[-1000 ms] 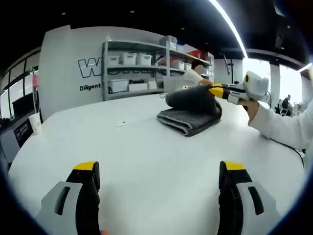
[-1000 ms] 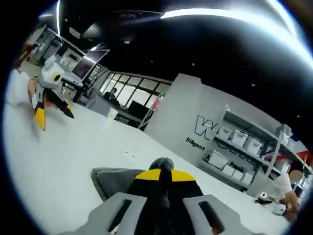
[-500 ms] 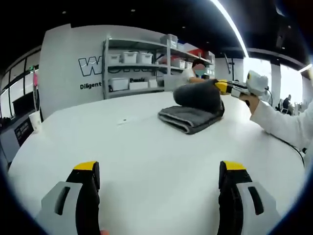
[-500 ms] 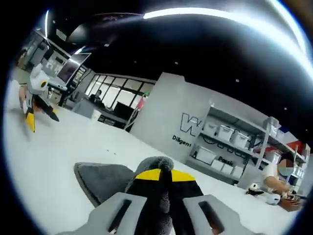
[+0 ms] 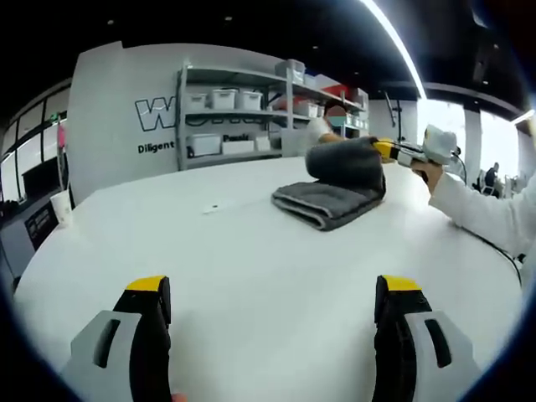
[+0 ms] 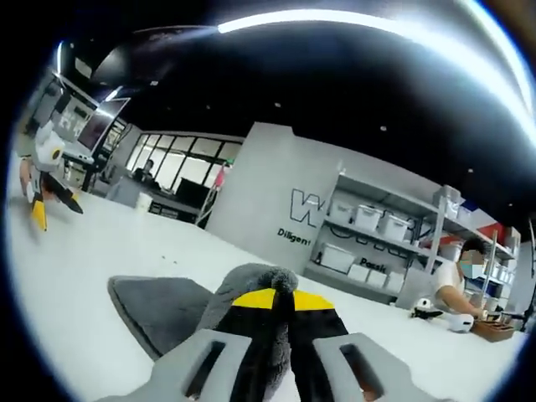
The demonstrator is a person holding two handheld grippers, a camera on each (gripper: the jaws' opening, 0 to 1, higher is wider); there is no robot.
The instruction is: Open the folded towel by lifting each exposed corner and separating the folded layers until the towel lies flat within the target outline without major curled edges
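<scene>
My right gripper (image 6: 275, 303) has its jaws clamped on a lifted corner of the folded dark grey terry towel (image 5: 331, 194); my left gripper (image 5: 274, 295) hangs jaws apart over the white table (image 5: 251, 251).

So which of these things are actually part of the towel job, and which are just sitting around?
Part of the job:
grey towel
right gripper, shut on a lifted towel layer
left gripper, open, over the white table

Just around:
shelving with white bins
paper cup
seated person
</scene>
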